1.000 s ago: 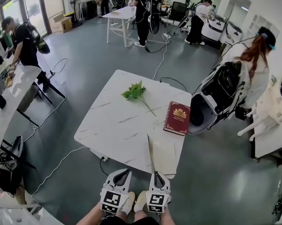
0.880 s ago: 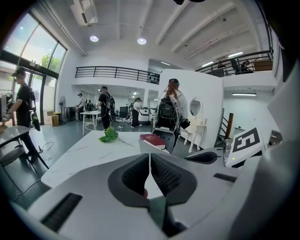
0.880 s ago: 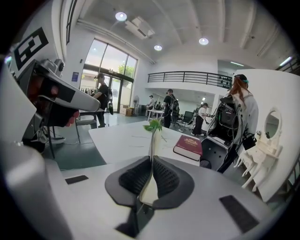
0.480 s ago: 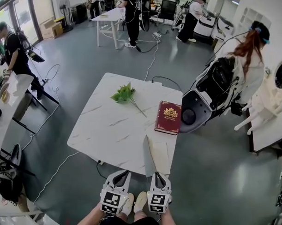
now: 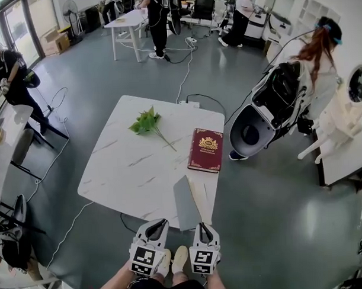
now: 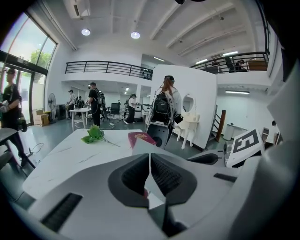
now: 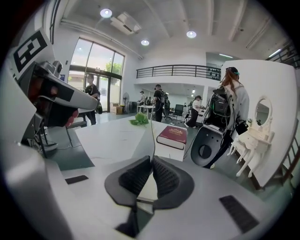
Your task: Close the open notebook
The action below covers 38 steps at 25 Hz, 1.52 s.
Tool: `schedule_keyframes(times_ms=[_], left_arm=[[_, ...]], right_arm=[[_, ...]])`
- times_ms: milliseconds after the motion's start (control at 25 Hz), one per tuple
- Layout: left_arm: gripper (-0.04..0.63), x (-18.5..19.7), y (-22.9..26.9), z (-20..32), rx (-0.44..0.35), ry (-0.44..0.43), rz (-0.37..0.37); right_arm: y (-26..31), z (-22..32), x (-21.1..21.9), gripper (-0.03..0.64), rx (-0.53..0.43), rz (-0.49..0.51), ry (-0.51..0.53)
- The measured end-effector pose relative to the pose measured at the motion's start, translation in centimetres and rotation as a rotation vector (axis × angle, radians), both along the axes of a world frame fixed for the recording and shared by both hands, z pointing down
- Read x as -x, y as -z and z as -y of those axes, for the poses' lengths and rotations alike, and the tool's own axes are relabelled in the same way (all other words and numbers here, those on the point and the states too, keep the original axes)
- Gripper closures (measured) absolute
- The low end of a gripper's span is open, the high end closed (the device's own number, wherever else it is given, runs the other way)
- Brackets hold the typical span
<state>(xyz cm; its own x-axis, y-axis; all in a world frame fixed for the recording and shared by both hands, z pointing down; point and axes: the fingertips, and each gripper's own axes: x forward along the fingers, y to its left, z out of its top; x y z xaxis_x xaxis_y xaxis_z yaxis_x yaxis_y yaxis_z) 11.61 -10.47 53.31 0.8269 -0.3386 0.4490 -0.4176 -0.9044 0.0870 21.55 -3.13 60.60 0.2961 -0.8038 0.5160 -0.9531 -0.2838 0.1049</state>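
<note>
The notebook lies at the near right edge of the white marble table (image 5: 128, 166). Its pale page (image 5: 203, 198) lies flat, and its grey cover (image 5: 184, 204) stands raised and tilted over it. My right gripper (image 5: 202, 228) is shut on the cover's near edge; in the right gripper view (image 7: 151, 161) the cover shows as a thin upright line out of the pads. Just left of it, at the table's near edge, my left gripper (image 5: 158, 226) has its jaws together (image 6: 149, 159) and nothing between them.
A red hardback book (image 5: 205, 149) lies just beyond the notebook, and a green leafy sprig (image 5: 146, 122) lies farther back. A white and black pod-shaped machine (image 5: 269, 117) stands off the table's right side with a person (image 5: 320, 53) by it. Cables cross the floor (image 5: 65, 228).
The cover, seen edge-on and upright a second ago, has tipped over and now shows its grey face. Both grippers stay side by side at the near table edge.
</note>
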Motion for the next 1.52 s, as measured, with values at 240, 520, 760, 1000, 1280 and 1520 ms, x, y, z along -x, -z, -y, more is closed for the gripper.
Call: schedule_keyframes(times_ms=[240, 520, 760, 1000, 1280, 1520], left_arm=[[0.563, -2.4, -1.0, 0.1, 0.013, -0.036, 0.018], [0.563, -4.8, -3.2, 0.1, 0.032, -0.061, 0.041], [0.563, -6.2, -5.7, 0.0, 0.064, -0.066, 0.064], [0.563, -7.3, -8.3, 0.3, 0.09, -0.058, 0.089], [0.563, -8.4, -10.5, 0.3, 0.119, -0.061, 0.115], [0.563, -8.6, -12.3, 0.0, 0.138, -0.07, 0.129]], right_arm=[[-1.5, -0.7, -2.5, 0.578, 0.018, 0.026, -0.053], [-4.1, -1.3, -4.6, 0.577, 0.037, 0.064, -0.094], [-6.7, -1.6, -5.9, 0.577, 0.06, 0.106, -0.114], [-9.3, -1.8, -6.9, 0.575, 0.081, 0.144, -0.122], [-11.6, -1.8, -7.4, 0.574, 0.095, 0.177, -0.127], [-12.0, -1.6, -7.5, 0.572, 0.076, 0.173, -0.131]])
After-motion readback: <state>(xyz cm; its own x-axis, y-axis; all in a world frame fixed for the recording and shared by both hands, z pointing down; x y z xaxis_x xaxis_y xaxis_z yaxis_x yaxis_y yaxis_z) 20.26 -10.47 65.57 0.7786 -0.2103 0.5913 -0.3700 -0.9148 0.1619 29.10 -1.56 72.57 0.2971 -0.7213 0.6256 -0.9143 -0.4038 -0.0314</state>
